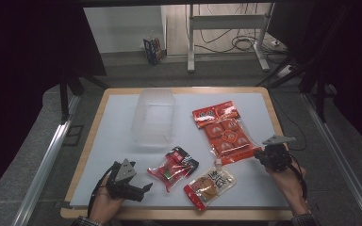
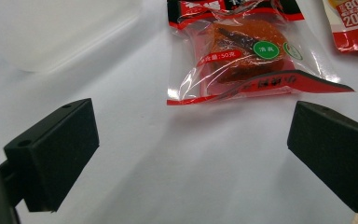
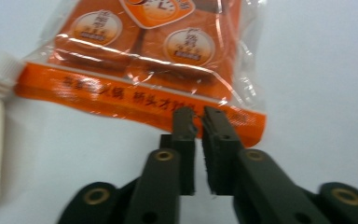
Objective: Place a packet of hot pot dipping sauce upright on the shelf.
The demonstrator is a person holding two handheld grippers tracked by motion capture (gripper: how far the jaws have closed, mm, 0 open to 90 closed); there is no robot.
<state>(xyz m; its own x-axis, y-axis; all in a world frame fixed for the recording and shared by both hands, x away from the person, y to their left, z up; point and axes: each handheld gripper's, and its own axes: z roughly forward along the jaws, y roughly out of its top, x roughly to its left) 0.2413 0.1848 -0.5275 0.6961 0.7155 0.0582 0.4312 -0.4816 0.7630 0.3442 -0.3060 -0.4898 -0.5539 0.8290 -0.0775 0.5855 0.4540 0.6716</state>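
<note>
L tongs [image 2: 191, 154] wide apart, empty, low over surface [image 1: 118, 141]. Small red snack pkt [image 2: 242, 56] lies just ahead, slightly R of centre, long axis roughly across my jaws. R tongs [image 3: 198, 126] nearly closed at hem of big orange pkt [image 3: 144, 60]; pinched or not, can't tell. Clear tub [image 1: 154, 115] beyond, centre.

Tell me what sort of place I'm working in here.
Likely a lab data-collection rig, not a kitchen: a white-topped table ringed by black curtains, aluminium frame rails alongside, loose cables on the floor behind, and snack packets laid out as props.
</note>
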